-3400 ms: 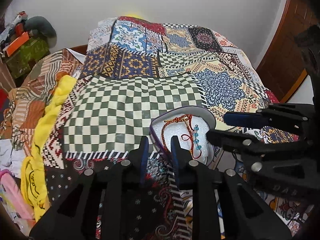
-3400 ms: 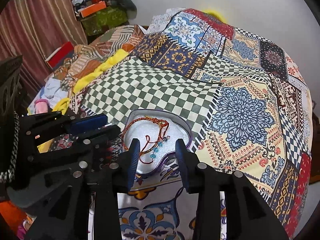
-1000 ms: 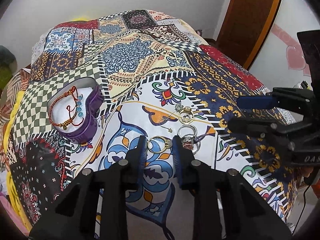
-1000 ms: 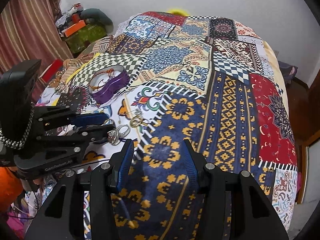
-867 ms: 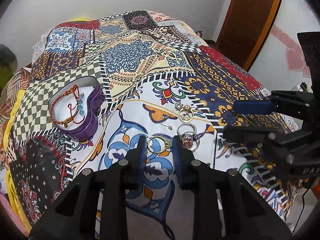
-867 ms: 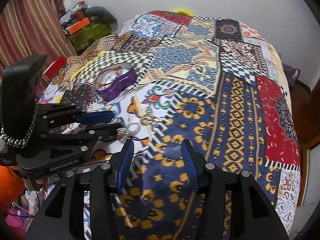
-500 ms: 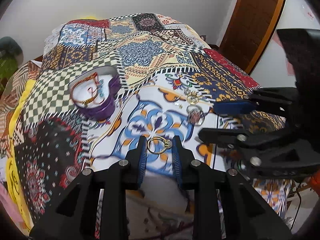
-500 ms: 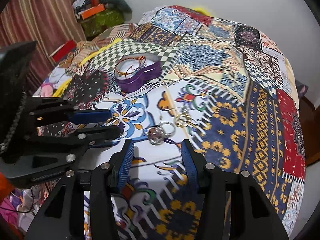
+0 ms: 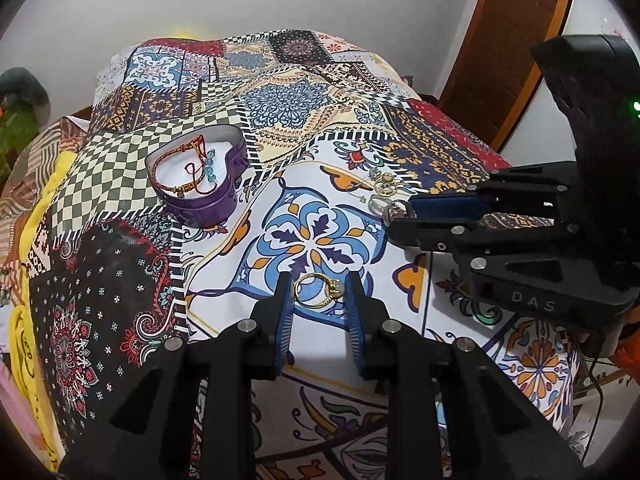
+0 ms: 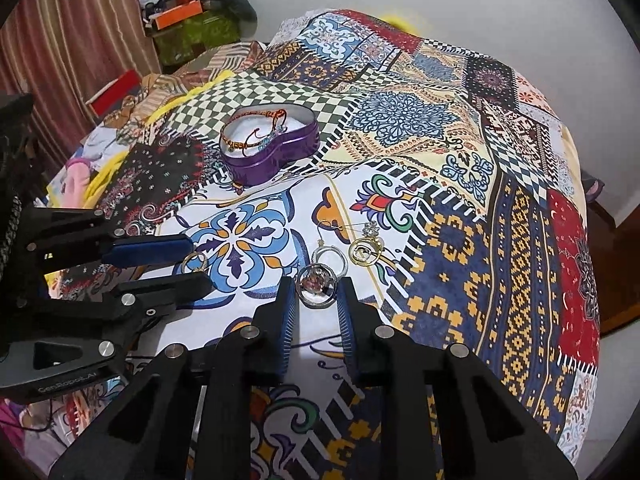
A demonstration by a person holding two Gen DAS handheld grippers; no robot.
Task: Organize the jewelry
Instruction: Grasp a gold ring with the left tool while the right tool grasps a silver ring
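Observation:
A purple heart-shaped tin (image 9: 208, 200) (image 10: 280, 156) sits on the patchwork bedspread with red and beaded bracelets (image 9: 192, 172) inside. My left gripper (image 9: 318, 292) is shut on a gold ring (image 9: 319, 289) and holds it above the spread; the ring also shows in the right wrist view (image 10: 195, 262). My right gripper (image 10: 317, 286) has its jaws closed around a silver ring (image 10: 317, 283) lying on the spread. More jewelry lies just beyond it: a silver hoop (image 10: 330, 259), a gold piece (image 10: 362, 254) and a thin chain (image 10: 340, 227).
The bedspread (image 9: 304, 92) covers the whole bed. Yellow and striped cloths (image 9: 38, 216) lie at the left edge. A wooden door (image 9: 516, 40) stands at the right, boxes and clutter (image 10: 188, 20) in the far left corner.
Both grippers swung from the tin to the loose jewelry. The left one took the gold ring and lifted it back. The right one came down and narrowed around the silver ring.

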